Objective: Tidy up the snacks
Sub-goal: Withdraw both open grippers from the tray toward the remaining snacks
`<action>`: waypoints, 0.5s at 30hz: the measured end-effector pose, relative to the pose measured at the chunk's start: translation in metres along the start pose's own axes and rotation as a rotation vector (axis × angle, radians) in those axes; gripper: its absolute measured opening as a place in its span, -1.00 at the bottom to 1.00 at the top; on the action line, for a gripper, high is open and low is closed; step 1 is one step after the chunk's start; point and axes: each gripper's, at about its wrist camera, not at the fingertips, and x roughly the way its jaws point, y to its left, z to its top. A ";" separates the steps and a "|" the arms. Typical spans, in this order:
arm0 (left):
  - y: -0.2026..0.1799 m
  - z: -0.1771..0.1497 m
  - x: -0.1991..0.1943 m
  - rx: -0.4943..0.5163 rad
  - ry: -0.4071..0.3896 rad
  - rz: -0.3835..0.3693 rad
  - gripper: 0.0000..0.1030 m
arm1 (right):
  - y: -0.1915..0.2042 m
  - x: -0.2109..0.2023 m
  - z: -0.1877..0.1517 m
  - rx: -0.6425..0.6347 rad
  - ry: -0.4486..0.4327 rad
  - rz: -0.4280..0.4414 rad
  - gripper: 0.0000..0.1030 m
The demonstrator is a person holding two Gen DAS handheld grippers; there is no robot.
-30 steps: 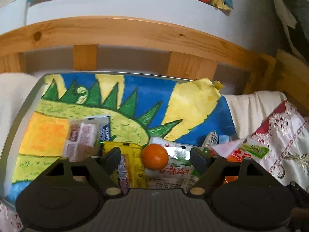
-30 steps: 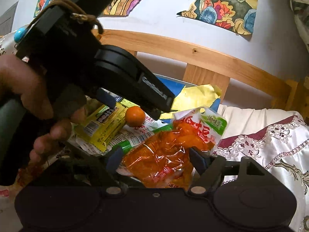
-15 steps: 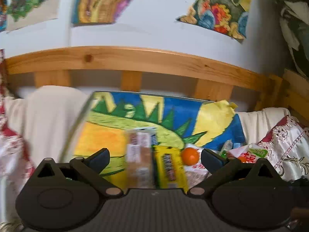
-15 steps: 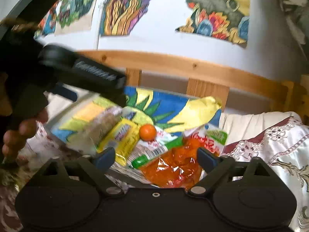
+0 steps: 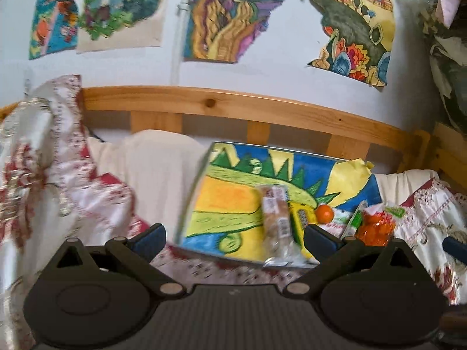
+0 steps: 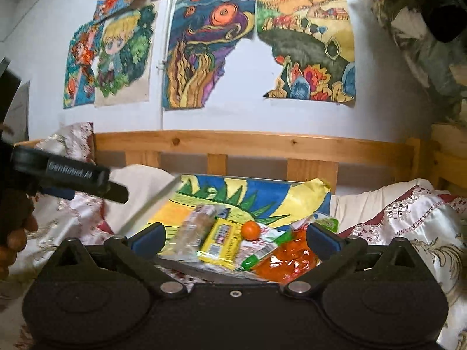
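We hold both tongs above the near edge of the painted board (image 6: 204,188), tilted downward. The left gripper (image 5: 233,237) and right gripper (image 6: 235,237) have just been opening, nothing between them. The snacks (image 6: 221,240) lie on the board's near right part.

Drawings (image 6: 201,55) taped on white wall (image 6: 233,116). Wooden rail (image 6: 248,145) below. Painted board (image 5: 233,198) lying on bed. Embroidered quilt (image 6: 414,221) at right, cream cloth (image 5: 157,166) at left.
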 end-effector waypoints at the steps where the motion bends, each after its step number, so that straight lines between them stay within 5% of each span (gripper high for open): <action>1: 0.003 -0.004 -0.006 0.005 -0.003 0.005 0.99 | 0.003 -0.005 0.000 0.005 0.002 0.003 0.98; 15: 0.047 -0.058 -0.057 0.064 0.035 0.055 0.99 | 0.049 -0.053 -0.022 0.005 0.089 0.066 0.98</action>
